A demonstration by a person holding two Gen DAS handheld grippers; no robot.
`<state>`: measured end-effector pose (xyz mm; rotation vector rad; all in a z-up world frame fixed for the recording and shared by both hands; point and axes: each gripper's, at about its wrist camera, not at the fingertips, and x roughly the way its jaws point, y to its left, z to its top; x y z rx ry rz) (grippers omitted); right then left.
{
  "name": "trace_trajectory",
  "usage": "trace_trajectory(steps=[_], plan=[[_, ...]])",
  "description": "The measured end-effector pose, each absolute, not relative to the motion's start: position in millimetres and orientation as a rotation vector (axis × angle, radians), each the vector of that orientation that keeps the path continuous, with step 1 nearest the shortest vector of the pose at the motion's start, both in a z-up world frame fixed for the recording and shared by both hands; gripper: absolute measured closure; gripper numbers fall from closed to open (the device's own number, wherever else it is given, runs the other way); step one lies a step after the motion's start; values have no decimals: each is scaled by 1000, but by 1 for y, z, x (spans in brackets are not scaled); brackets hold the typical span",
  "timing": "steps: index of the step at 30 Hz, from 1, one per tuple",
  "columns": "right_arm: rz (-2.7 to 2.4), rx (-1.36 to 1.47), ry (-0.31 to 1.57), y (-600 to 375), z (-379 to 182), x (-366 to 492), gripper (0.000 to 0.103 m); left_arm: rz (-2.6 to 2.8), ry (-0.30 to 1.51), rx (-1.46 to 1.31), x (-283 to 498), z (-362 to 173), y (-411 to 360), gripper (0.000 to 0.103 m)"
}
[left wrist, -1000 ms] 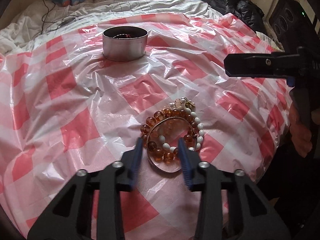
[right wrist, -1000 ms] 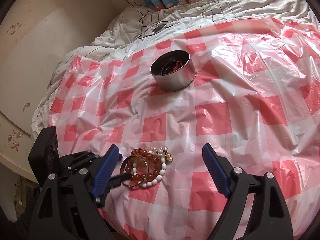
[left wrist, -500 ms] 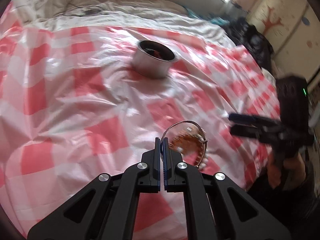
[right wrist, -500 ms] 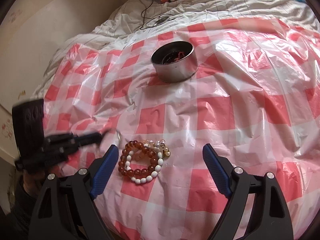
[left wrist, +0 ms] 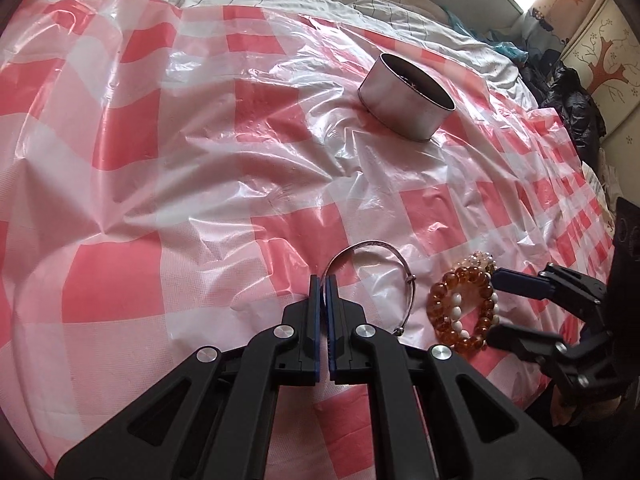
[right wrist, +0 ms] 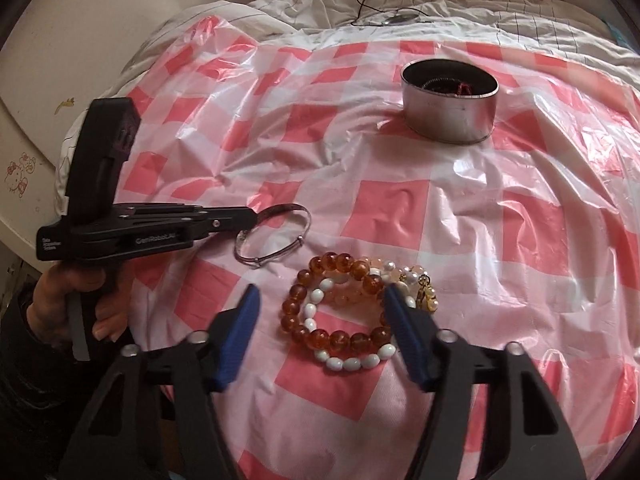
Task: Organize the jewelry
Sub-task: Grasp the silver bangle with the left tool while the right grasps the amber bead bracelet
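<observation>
Our left gripper [left wrist: 323,280] is pinched tight on the thin silver bangle [right wrist: 276,236], holding it just above the pink checked sheet [left wrist: 200,184], to the left of the bead pile. Our right gripper [right wrist: 322,308] has its blue fingers [right wrist: 240,332] spread wide on both sides of the amber bracelet [right wrist: 336,308] and the white bead bracelet [right wrist: 348,362], gripping nothing. The metal tin [right wrist: 450,102] sits far back with some jewelry inside and only bare sheet before it, while the wall [right wrist: 80,40] is close on the left.
</observation>
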<state>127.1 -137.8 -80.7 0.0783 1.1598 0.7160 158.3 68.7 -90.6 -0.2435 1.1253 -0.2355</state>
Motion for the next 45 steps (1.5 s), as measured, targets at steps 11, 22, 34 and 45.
trace_trajectory(steps=[11,22,34,45], plan=[[656,-77,1145,-129,-93,129,85,-234,1147,-241,159,-95,67,98],[712,208,1133,-167,-68,139,90,-240,1159,-231,161,-98,64,94],[679,117,1233,-155,-95,141,66,-277,1156,-219,161,-98,56,76],[720,194,1219,-162,-94,143,90,-288,1145,-219,160,-97,55,69]])
